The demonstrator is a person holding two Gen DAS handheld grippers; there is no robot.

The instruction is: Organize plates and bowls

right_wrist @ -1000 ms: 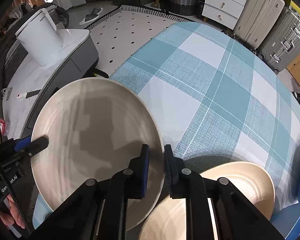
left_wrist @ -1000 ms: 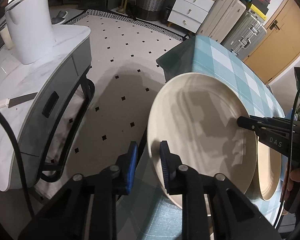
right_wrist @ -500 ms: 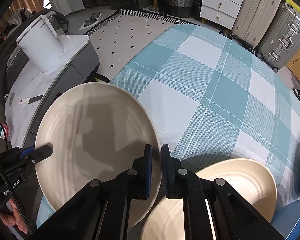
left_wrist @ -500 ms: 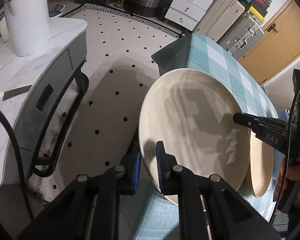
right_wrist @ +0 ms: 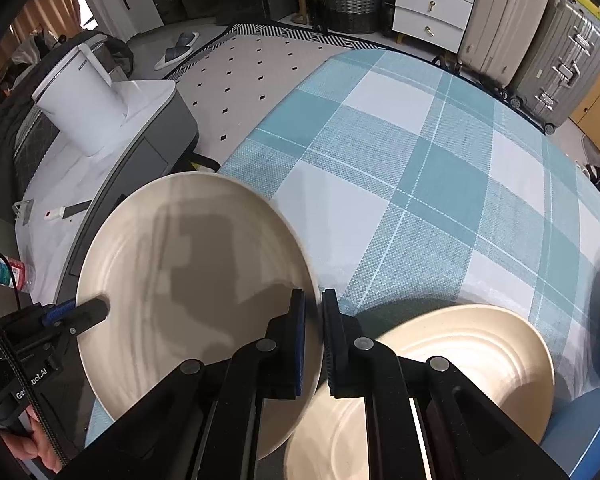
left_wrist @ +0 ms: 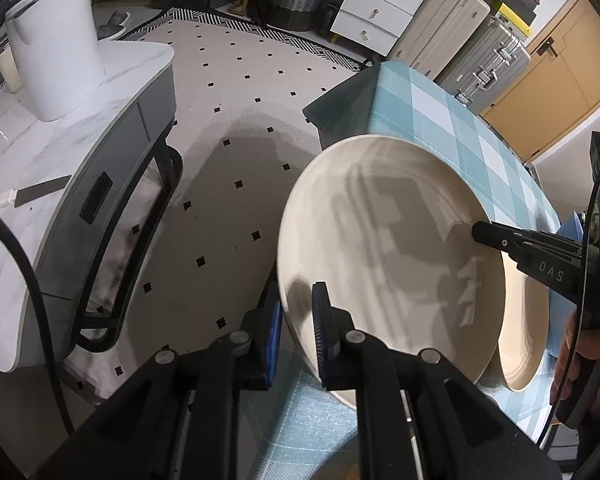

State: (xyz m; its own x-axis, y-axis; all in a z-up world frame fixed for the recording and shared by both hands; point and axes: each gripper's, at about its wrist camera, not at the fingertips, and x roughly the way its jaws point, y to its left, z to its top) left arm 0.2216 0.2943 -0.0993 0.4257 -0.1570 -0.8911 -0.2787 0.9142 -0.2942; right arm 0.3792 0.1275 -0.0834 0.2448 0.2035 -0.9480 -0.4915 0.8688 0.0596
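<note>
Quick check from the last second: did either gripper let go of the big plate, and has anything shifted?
Neither let go. The left gripper and right gripper each stay clamped on opposite rims of the large plate, carrying it together; its position barely shifted between frames. The second plate stayed on the checked tablecloth.

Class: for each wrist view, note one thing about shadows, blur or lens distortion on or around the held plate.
Left wrist view: hard-edged gripper shadows fall across the plate, and the fisheye bends the side table. Right wrist view: the plate's right rim looks slightly smeared, and the checked tablecloth bulges like a dome.
</note>
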